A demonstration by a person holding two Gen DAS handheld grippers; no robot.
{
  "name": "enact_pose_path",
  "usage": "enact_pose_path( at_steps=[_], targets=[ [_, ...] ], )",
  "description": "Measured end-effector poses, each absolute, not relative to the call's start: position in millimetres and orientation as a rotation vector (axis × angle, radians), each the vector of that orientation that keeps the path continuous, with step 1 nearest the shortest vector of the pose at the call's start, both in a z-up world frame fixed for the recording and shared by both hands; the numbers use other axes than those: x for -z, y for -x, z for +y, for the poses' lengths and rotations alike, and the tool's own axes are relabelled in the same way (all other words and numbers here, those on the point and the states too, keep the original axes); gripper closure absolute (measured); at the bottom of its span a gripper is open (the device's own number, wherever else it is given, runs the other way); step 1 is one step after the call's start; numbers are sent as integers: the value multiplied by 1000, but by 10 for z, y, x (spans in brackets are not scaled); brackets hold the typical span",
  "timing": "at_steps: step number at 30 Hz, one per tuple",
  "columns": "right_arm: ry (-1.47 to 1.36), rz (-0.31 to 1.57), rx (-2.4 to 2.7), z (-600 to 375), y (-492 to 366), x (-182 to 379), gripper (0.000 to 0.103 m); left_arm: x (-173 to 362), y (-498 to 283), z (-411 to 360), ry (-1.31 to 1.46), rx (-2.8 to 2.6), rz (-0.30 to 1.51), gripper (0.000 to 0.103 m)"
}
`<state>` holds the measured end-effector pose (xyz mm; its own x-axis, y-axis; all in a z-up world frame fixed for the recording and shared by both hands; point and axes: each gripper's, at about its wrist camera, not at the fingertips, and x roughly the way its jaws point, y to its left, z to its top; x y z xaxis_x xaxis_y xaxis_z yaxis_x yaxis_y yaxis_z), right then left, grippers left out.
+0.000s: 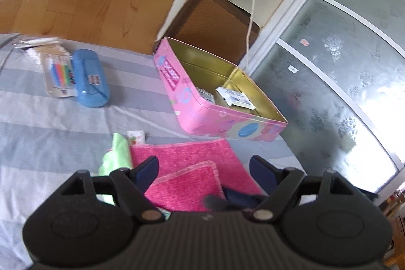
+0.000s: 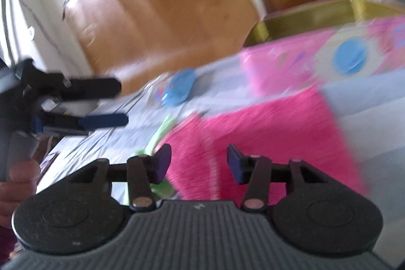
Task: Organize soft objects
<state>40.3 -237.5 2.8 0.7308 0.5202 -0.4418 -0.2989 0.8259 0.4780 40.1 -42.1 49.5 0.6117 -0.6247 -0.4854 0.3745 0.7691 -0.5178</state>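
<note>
The left tongs (image 1: 203,167) stand wide apart over the folded pink cloth (image 1: 187,168), gripping nothing. The right tongs (image 2: 198,163) are also apart, narrower, above the same cloth (image 2: 253,133), pads not visibly pressing it. The cloth lies on the striped bed sheet (image 1: 50,118), just in front of the pink tin (image 1: 202,103), with a green cloth (image 1: 116,156) beside it. It looks light, limp and fluffy; a pinch at the stitched edge or a corner should hold best.
</note>
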Motion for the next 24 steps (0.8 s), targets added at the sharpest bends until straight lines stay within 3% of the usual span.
enact_pose_path(
  at_steps=[1,2,7,11,13,14,15,17,19,21,24],
  targets=[
    [-387,608,-463,-2338,-416,-26,94,-505,-384,-402,387,581,700,23],
    [-379,584,-438,-2341,-391,-61,97,-512,-377,-380,387,573,698,23],
    [-430,383,-219,-2859,-68,-349,97,-553,-381,-384,389,571,689,23],
    [-434,369,-53,-3185,141,-300,95,-515,-437,-574,367,615,713,23],
    [-365,407,17,-3209,216,-203,90,-466,-467,-714,349,638,735,23],
    [-318,423,61,-3197,244,-146,80,-438,-486,-781,341,648,749,23],
    [-282,430,101,-3187,279,-92,58,-403,-519,-865,331,656,768,23],
    [-264,406,142,-3207,392,-50,43,-330,-582,-1014,312,667,806,23],
    [-275,353,80,-3205,508,-75,37,-245,-654,-1164,286,670,845,23],
    [-249,324,-4,-3092,501,-133,18,-167,-723,-1283,276,668,885,20],
    [-146,352,-96,-2908,438,-84,15,-36,-848,-1440,299,682,948,21]
  ],
)
